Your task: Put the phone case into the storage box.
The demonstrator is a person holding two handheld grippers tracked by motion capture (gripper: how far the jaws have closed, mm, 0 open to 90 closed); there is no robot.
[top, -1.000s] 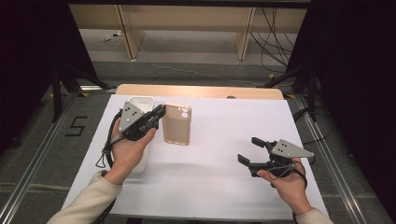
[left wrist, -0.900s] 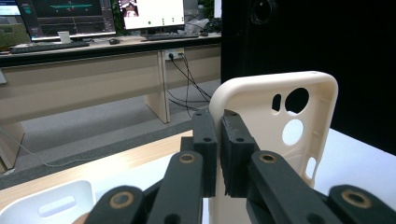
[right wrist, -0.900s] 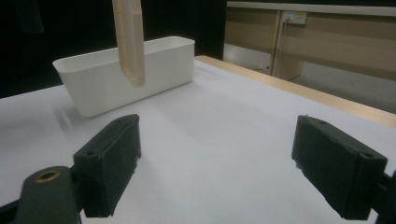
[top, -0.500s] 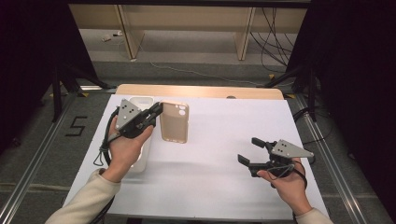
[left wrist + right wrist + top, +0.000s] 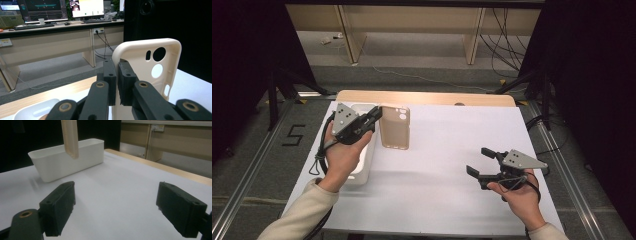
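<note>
The left gripper (image 5: 374,116) clamps its jaws on the side edge of a beige phone case (image 5: 395,127), holding it lifted off the table (image 5: 447,150) just beside the white bin (image 5: 362,170), on the bin's right side in the high view. In the left gripper view the phone case (image 5: 147,72) stands upright, camera holes near its top. The right gripper (image 5: 479,162) hovers well apart from the bin, low over the table, jaws spread wide with nothing between them.

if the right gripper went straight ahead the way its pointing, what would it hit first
Probably the white bin: it lies ahead of the open right gripper past bare table. The phone case hangs lifted above that line, though depth is unclear.
</note>
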